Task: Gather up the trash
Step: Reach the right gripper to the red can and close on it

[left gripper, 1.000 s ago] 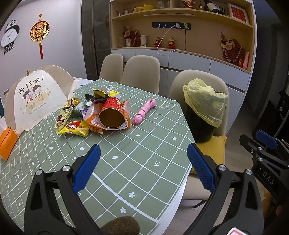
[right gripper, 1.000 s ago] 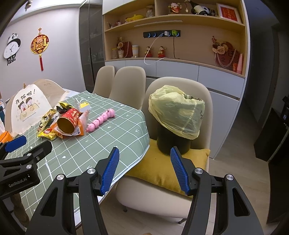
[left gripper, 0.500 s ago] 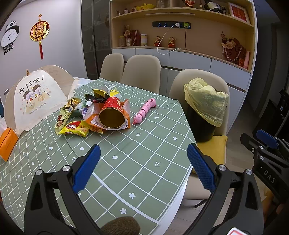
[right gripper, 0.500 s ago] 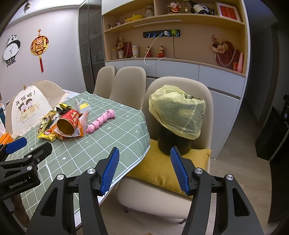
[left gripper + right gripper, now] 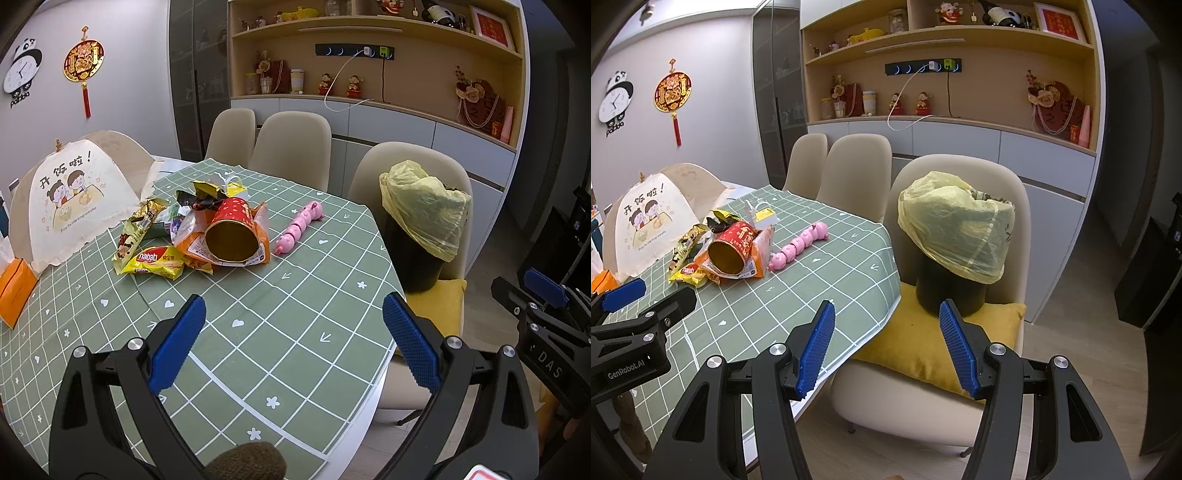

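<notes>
So far nothing is picked up: we hold the left hand-held gripper and right hand-held gripper spread and empty. Wrappers and a red can lie piled on the surface; the bin sits on a chair beside it. Next, we judge, reach for the pile.

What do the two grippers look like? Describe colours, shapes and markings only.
Both are alike: the left gripper and right gripper have matte black frames with triangular cut-outs, silver round bolts at the joints, and two fingers tipped with blue ribbed pads. White lettering shows on the bodies: "GenRobot.AI" on the left gripper seen from the right camera, "DAS" on the right one seen from the left. No cables or sleeves show.
</notes>
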Available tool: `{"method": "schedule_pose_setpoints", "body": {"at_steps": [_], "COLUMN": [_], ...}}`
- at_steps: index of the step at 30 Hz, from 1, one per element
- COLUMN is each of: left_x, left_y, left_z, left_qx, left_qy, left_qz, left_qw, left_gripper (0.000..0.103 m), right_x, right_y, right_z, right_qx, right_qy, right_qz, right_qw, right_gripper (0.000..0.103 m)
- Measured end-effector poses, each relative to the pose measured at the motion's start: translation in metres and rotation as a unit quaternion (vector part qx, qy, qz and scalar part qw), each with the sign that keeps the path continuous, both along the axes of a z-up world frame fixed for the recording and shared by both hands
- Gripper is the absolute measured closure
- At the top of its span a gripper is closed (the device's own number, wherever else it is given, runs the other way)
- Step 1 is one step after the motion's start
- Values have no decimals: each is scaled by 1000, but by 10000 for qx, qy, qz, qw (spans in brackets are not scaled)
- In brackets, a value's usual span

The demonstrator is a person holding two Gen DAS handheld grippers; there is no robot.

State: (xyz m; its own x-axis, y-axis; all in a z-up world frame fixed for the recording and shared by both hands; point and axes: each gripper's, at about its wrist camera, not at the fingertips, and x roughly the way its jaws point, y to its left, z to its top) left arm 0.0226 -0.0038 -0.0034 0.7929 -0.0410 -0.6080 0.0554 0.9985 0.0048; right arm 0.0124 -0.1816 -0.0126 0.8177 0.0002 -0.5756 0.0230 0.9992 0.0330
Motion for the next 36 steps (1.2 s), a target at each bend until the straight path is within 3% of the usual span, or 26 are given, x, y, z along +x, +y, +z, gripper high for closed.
{"method": "schedule_pose_setpoints", "body": {"at_steps": [24, 29, 36], "left_x": [13, 35, 76], "left_y": [7, 32, 100], "left_z": [-4, -6, -11], "left_qx": [-29, -38, -131], "left_qy": [27, 85, 143], "left_qz": [33, 33, 232], "left_qw": [10000, 10000, 9995], "left_gripper": [11, 11, 11], "right_x": [14, 37, 90], "right_y": [1, 14, 60], "right_z": [-6, -11, -21], "right_qx": [2, 11, 278], "right_qy": [81, 176, 453], "right_qz": [15, 217, 827], "right_qw": [10000, 9996, 9952], "right_gripper": [47, 47, 47]}}
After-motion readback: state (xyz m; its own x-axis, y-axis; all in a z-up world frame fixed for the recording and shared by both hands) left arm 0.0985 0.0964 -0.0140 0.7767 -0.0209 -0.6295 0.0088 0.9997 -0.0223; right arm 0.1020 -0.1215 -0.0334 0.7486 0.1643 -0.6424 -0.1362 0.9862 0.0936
